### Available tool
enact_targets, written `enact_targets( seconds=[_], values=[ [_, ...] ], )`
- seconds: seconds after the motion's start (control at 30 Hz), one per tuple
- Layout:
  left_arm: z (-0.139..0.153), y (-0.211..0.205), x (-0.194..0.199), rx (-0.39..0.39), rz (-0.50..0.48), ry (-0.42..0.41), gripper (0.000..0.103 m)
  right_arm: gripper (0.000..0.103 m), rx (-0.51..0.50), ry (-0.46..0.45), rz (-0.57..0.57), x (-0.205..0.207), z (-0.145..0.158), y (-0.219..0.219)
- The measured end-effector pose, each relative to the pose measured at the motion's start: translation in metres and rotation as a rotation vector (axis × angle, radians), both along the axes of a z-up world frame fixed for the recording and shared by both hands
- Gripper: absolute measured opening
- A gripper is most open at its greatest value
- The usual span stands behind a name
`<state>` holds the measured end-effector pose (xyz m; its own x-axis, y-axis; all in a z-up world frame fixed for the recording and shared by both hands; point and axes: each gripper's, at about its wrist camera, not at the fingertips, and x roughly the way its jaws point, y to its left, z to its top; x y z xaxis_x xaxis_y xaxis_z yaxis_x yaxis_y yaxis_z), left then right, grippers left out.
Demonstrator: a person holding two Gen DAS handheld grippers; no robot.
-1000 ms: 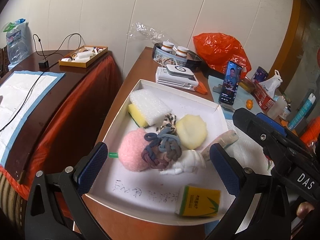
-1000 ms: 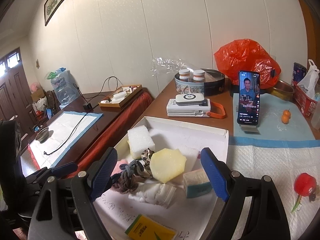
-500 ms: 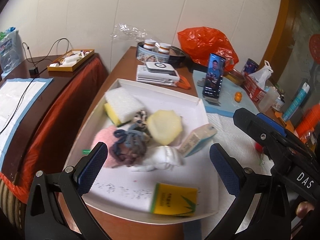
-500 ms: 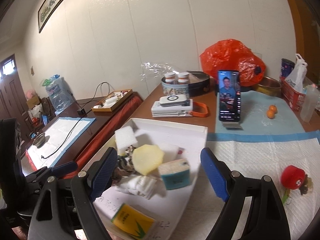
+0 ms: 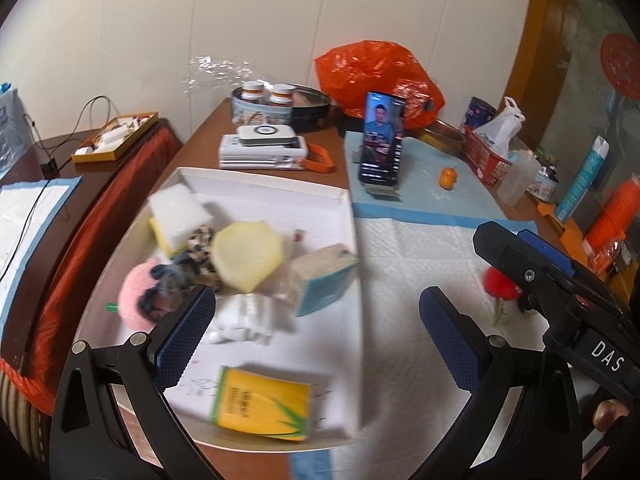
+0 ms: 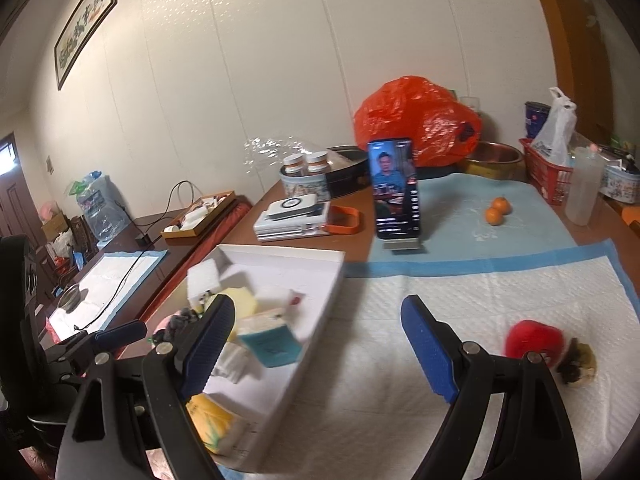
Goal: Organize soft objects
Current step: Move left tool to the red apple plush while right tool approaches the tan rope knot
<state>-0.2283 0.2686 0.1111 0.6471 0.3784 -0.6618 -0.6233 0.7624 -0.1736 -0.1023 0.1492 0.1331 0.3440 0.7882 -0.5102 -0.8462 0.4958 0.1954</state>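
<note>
Both sets of fingers stand wide apart and empty: left gripper [image 5: 316,336] over the near right edge of the white tray [image 5: 264,186], right gripper [image 6: 316,344] over the white pad [image 6: 500,292] on the tabletop. The tray holds the gathered soft things: white-and-yellow sponge [image 5: 176,216], pale yellow sponge [image 5: 248,254], pink pompom [image 5: 138,292], teal-edged sponge [image 5: 326,280], a white cloth wad [image 5: 244,318] and a yellow packet [image 5: 262,408]. One soft item lies outside: the red plush [image 6: 534,340], on the pad just right of my right fingers, with a dark green-brown bit touching it. Judgement: the plush is the next pick. Risks: the near field is blurred, so I could close off-centre and pinch only the fuzz, or snag the pad beneath and drag it. The tray is crowded along its right wall; a careless drop could roll back out. The propped phone [image 6: 394,188] stands well beyond.
</note>
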Motion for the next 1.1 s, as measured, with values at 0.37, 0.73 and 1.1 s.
enact_targets(
  seconds=[0.37,0.73,1.1],
  values=[
    [-0.006,-0.045,0.052,-0.008,-0.054,0.036,0.103,0.086,-0.016,0.052,-0.066,0.049,-0.010,-0.053],
    [-0.006,-0.082,0.092,-0.007,-0.099,0.064,0.103,0.086,-0.008,0.086,-0.116,0.090,-0.014,-0.097],
    [-0.017,-0.105,0.123,-0.019,-0.138,0.099,0.103,0.086,-0.007,0.126,-0.219,0.136,-0.025,-0.142]
  ],
)
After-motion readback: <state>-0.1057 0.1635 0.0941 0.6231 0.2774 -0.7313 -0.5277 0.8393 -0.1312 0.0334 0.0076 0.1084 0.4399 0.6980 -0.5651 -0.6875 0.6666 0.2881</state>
